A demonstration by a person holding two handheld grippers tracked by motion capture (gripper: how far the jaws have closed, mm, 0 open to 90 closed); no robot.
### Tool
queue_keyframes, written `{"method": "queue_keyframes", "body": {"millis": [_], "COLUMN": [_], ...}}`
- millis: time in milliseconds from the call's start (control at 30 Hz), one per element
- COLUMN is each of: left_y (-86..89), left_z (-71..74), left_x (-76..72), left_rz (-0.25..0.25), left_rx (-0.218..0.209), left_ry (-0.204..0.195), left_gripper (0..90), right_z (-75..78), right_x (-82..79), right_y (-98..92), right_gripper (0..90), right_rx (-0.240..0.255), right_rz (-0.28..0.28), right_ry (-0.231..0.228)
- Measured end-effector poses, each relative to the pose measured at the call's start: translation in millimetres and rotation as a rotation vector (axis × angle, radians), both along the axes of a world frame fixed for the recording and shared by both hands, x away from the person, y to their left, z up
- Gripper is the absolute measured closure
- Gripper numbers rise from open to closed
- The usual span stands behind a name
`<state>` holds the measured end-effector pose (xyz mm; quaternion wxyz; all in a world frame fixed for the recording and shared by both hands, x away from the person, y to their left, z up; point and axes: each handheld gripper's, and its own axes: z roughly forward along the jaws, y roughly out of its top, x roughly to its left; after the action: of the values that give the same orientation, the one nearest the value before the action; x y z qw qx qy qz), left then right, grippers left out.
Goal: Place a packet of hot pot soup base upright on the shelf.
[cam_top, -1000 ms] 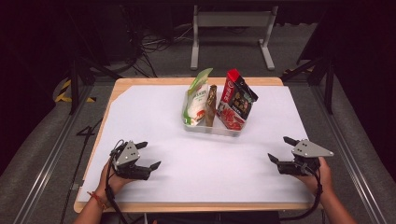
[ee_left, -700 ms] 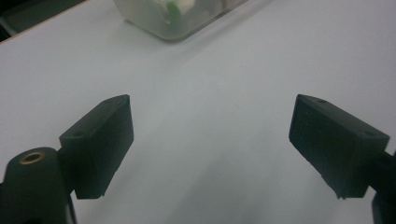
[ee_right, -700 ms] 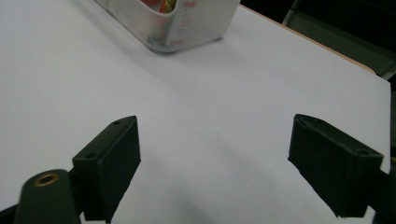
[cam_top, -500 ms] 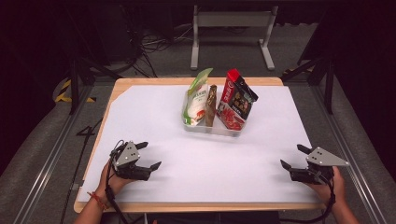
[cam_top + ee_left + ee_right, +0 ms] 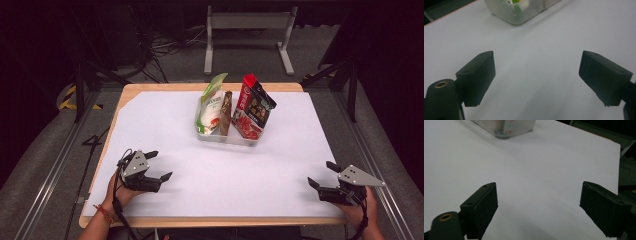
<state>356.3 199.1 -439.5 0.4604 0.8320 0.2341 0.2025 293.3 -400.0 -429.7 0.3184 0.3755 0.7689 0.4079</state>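
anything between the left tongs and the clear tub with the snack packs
Nothing: only bare white sheet lies between the open left tongs and the clear tub, seen in the high view and the left gripper view.

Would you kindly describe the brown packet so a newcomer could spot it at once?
On the white table, find the clear tray near the far edge. The brown packet stands upright in it, slimmest and darkest, between the green pouch and red bag.
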Motion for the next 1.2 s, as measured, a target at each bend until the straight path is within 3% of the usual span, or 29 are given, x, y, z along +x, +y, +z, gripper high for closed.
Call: {"method": "queue_keyframes", "body": {"millis": [133, 400, 1200], "left_y": [-1.8, -0.7, -0.1], "left_z": [1.1, -0.1, -1.0], "left_x": [-1.0, -1.9, 0.4], "left_rz": [-0.009, -0.012, -0.009], "left_rx": [0.008, 0.008, 0.009], "left_ry": [-0.011, -0.008, 0.002], "left_gripper": [14.6, 14.5, 14.5], "right_z": [0.9, -1.6, -3.3], "right_x": [-1.7, -0.7, 2.3], "right_y": [-2.5, 6.3, 6.8], "right_gripper": [14.7, 14.0, 14.0], "right_rx": [0.022, -0.006, -0.009], "right_rz": [-0.01, 0.0, -0.006], "right_ry": [-0.007, 0.012, 0.024]}}
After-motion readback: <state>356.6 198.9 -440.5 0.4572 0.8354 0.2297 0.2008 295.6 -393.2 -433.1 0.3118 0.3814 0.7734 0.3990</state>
